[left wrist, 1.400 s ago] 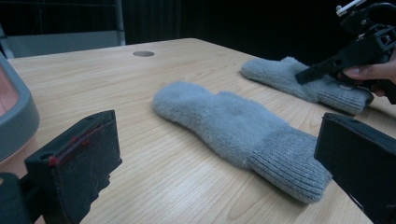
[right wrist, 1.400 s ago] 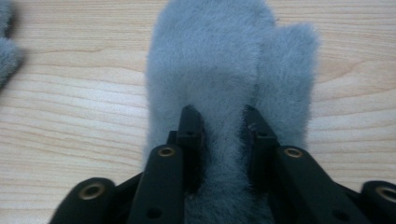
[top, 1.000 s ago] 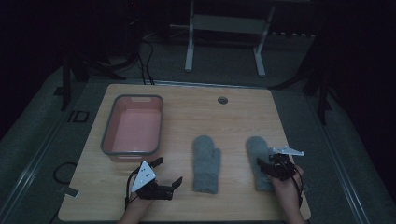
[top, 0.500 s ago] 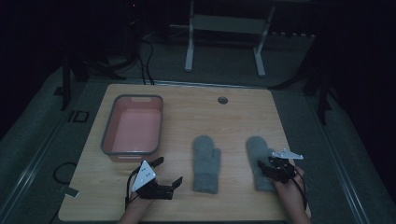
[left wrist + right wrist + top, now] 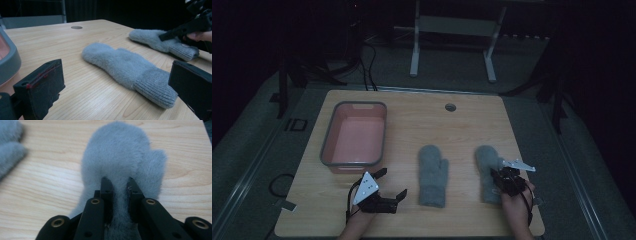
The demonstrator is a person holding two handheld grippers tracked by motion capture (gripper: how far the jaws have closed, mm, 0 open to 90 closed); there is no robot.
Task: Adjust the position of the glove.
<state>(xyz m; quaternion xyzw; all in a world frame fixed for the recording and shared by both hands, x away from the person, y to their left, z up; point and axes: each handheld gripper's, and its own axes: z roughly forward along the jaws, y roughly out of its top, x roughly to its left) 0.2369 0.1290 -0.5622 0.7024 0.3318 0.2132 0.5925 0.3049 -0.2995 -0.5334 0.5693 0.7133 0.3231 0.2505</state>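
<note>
Two grey mittens: right mitten [image 5: 122,165] pinched by right gripper [image 5: 117,182], its jaws just closing; left mitten [image 5: 433,172] free. One pink tub [image 5: 354,137]. Left gripper [image 5: 391,184] jaws released. Right gripper view reveals the pinched fleece fold.

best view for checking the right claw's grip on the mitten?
Right gripper view: the right claw pinches a ridge of the right mitten's fleece, close up. High view shows claw over mitten, small and dim. Left gripper view shows it side-on, far off.

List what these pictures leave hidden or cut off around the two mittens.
- Right gripper view: right mitten's cuff, covered by the right gripper pinching its fleece.
- Right gripper view: left mitten, cut by the left edge.
- Left gripper view: bin, cut by the left edge.
</note>
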